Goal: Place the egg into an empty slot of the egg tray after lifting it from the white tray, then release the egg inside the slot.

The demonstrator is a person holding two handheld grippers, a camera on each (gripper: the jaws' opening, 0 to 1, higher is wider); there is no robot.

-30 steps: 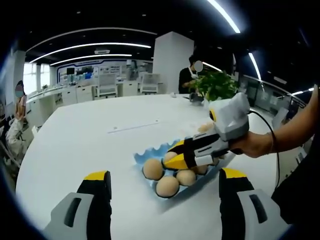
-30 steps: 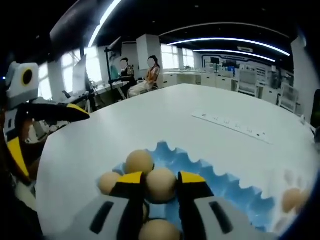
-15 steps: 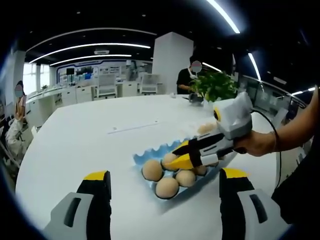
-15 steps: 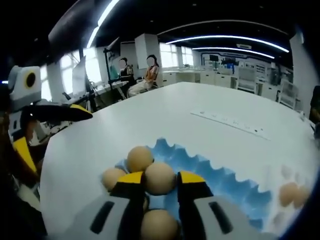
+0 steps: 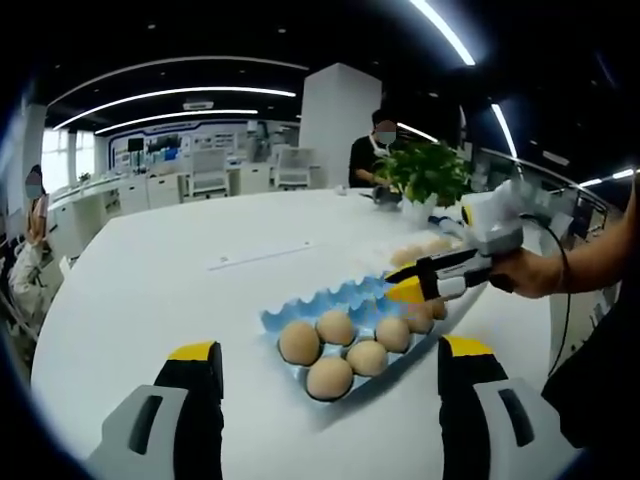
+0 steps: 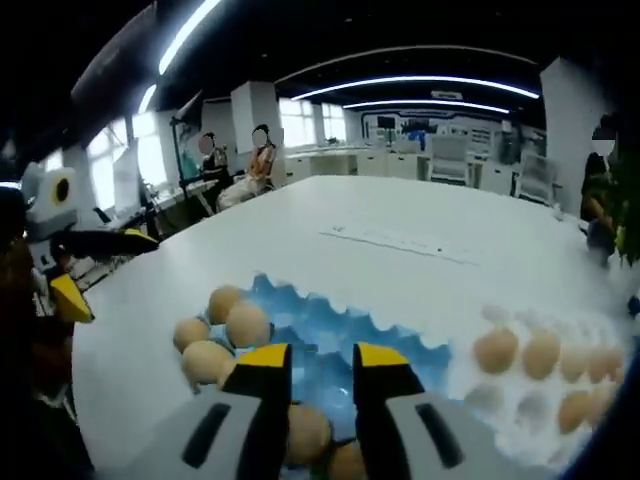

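Note:
A blue egg tray (image 5: pixel 290 312) lies on the white table with several brown eggs (image 5: pixel 335 327) in its slots. My left gripper (image 5: pixel 330 350) stands wide open in front of it with nothing between its fingers. At the tray's far right end is my right gripper (image 5: pixel 412 290), held by a hand. In the right gripper view my right gripper (image 6: pixel 322 358) is open by a narrow gap, with bare blue egg tray (image 6: pixel 335 335) showing between the jaws and eggs (image 6: pixel 248 325) to the left. The white tray (image 6: pixel 520 405) with several eggs sits at the right.
A power strip (image 5: pixel 258 257) lies on the table behind the trays. A potted plant (image 5: pixel 430 170) stands at the far edge, with a person (image 5: pixel 372 150) beside it. My left gripper (image 6: pixel 100 270) shows at the left of the right gripper view. People sit beyond the table (image 6: pixel 250 165).
My right gripper has drawn back from over the blue tray toward the white tray. The egg that sat between its jaws now rests in a slot among the others. The left gripper has stayed put.

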